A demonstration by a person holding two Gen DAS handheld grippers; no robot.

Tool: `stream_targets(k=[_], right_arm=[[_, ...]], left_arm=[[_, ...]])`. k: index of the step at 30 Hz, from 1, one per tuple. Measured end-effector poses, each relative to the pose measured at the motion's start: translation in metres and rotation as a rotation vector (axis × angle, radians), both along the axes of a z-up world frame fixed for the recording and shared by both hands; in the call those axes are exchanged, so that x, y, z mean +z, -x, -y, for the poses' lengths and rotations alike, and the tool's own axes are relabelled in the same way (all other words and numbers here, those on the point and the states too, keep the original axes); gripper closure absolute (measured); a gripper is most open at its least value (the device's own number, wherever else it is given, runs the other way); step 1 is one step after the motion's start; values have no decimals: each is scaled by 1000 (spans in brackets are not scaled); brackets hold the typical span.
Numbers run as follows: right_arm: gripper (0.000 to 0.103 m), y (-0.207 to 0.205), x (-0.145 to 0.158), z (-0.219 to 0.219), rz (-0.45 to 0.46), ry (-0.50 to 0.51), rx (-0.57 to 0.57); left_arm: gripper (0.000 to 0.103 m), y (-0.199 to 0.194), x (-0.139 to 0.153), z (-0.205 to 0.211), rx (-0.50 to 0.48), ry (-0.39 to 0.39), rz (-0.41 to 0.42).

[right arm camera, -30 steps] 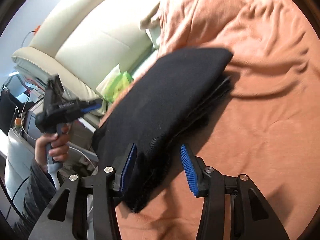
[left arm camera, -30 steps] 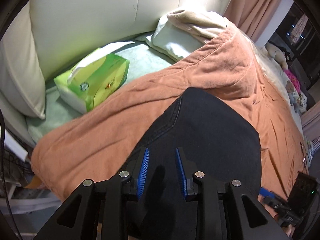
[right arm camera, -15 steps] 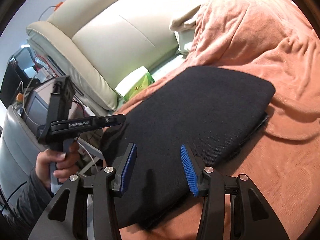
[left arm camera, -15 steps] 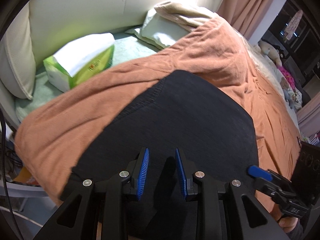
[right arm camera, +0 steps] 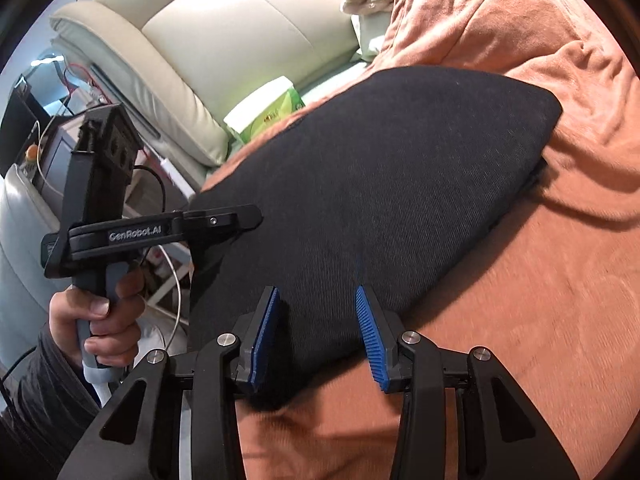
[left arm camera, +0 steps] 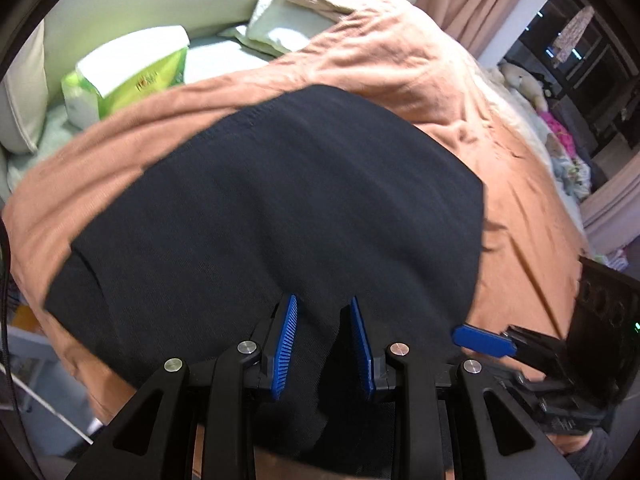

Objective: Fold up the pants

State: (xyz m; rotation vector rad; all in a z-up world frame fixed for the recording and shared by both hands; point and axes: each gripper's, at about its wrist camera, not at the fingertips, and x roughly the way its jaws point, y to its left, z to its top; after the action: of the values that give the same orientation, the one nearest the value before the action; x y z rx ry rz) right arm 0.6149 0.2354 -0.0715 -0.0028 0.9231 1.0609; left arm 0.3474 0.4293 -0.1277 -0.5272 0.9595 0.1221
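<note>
Left wrist view: my left claw [left arm camera: 323,342] hangs over the near part of the folded black woven pants [left arm camera: 280,208], its blue ribbed pads a narrow gap apart and nothing pinched; whether they brush the cloth I cannot tell. Right wrist view: my right claw [right arm camera: 316,334] has just been narrowing its jaws, with the near edge of the pants [right arm camera: 380,184] lying under the gap between the pads, yet the pads stand clear of the cloth on both sides. The pants lie as a flat dark pad on the rumpled orange blanket [right arm camera: 540,320] that covers the bed. Past them, beside the cream padded headboard [right arm camera: 256,36], sits a green and white tissue pack [left arm camera: 132,76], with a pale pillow [left arm camera: 280,28] farther along. My left hand [right arm camera: 100,320] grips its tool's grey handle.
</note>
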Motion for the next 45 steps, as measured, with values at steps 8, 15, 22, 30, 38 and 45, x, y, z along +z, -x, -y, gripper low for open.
stream_targets(k=[8,15,22,30,38,45], right_arm=[[76,18,37,42,20,22,-80],[30,51,78,76,118,39,-138],[10,94,113,115,205,75,-189],[0,146,145,175,265,80,-257],[0,198,171,233,309,65,-319],[0,243,191,280,349,64,-376]], left_arm=[[74,27,11,35,-35,21,-18],[41,47,45,68,-19,-60,-10],[8,68,82,105,1,-162,35],[1,93,118,149,-5,-210,104],[1,121,152,200,-50,-248,167],[0,143,170,238,-69,-267,211]])
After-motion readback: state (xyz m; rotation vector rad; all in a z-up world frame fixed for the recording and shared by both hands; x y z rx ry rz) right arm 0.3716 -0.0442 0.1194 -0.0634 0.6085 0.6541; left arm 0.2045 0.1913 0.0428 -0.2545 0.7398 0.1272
